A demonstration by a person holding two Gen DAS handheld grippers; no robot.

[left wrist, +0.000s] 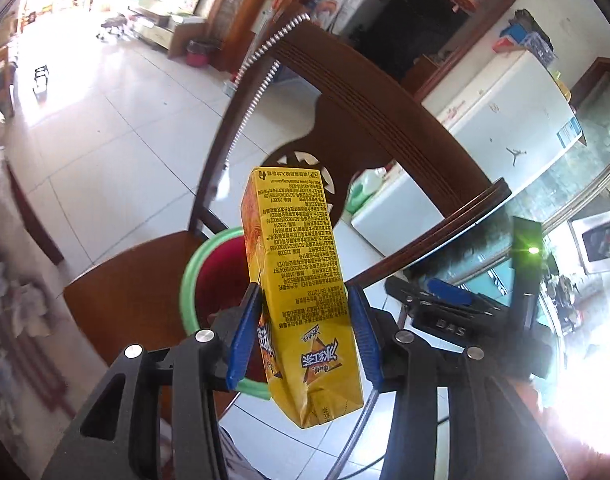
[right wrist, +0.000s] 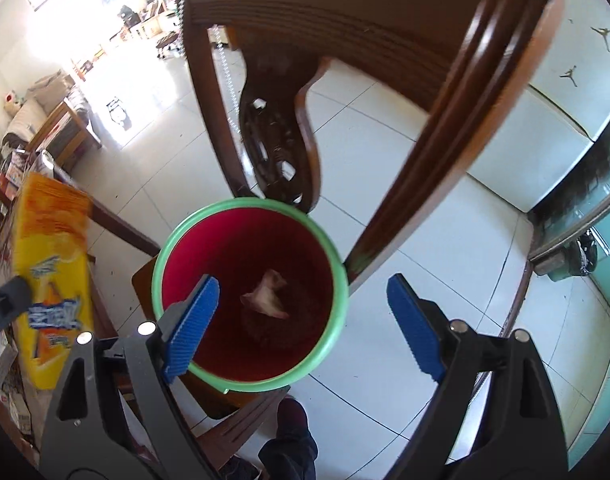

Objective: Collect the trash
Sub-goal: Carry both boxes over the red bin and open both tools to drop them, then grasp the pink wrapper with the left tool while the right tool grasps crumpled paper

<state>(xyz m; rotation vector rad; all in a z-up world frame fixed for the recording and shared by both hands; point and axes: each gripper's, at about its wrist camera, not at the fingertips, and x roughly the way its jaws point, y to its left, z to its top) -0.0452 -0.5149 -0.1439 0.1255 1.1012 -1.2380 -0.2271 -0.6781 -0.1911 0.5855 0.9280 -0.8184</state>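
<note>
My left gripper (left wrist: 305, 300) is shut on a yellow drink carton (left wrist: 297, 272) and holds it in the air above a red bin with a green rim (left wrist: 189, 280) on a wooden chair seat. In the right wrist view the same carton (right wrist: 53, 280) is at the far left, beside the bin (right wrist: 337, 264). A crumpled white paper (right wrist: 267, 294) lies inside the bin. My right gripper (right wrist: 301, 308) is open and empty, right above the bin's mouth.
The bin sits on a dark wooden chair (right wrist: 385, 80) with a curved carved back. White tiled floor (left wrist: 105, 120) lies around it. A white chest freezer (left wrist: 505, 120) stands at the right. A glass table edge (right wrist: 577, 232) is at the right. A person's foot (right wrist: 293, 420) is below.
</note>
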